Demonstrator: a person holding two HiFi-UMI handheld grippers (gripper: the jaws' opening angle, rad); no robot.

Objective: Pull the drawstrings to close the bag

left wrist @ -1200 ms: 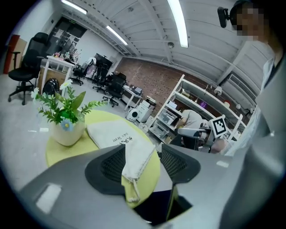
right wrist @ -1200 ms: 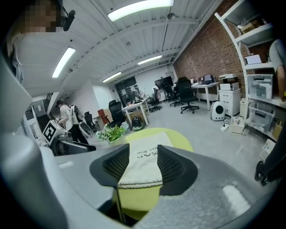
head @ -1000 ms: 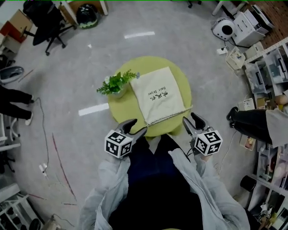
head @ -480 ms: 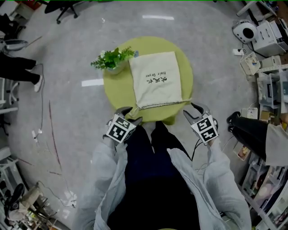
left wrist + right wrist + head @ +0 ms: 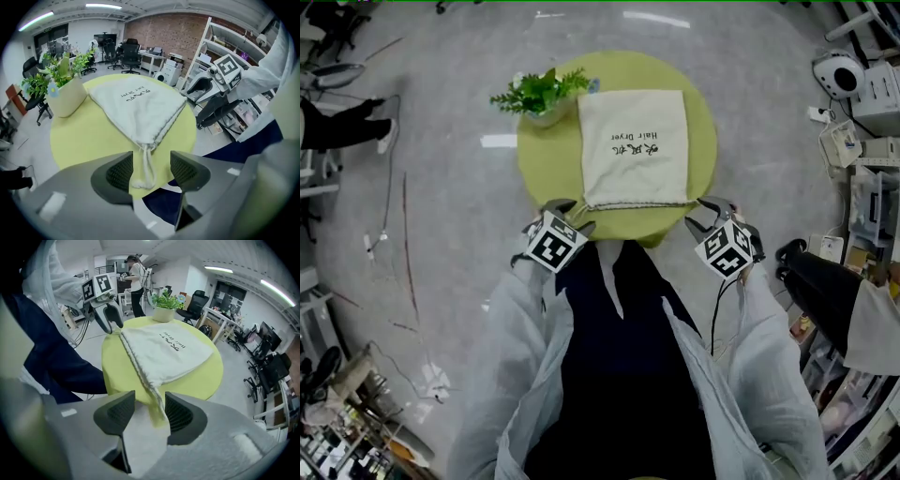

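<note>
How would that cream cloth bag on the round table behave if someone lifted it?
Probably floppy: the bag lies flat and creased on the table, so it would likely sag and fold. It looks thin and nearly empty, so probably light. Its drawstring lies limp, so tugging might drag the bag along.

A round yellow-green table [image 5: 546,159] is seen standing on a grey floor [image 5: 441,234]. A cream cloth bag [image 5: 636,145] is laid flat on the tabletop, right of centre in the head view. Dark lettering is printed on its upper face, and its gathered mouth is turned toward the near edge. At the left corner of that mouth a knotted drawstring end [image 5: 144,168] is laid on the table close to the rim. At the right corner another cord [image 5: 157,404] is trailed out to the rim. A potted plant [image 5: 540,94] in a pale pot is set upright at the far left edge, just beside the bag's far corner.
</note>
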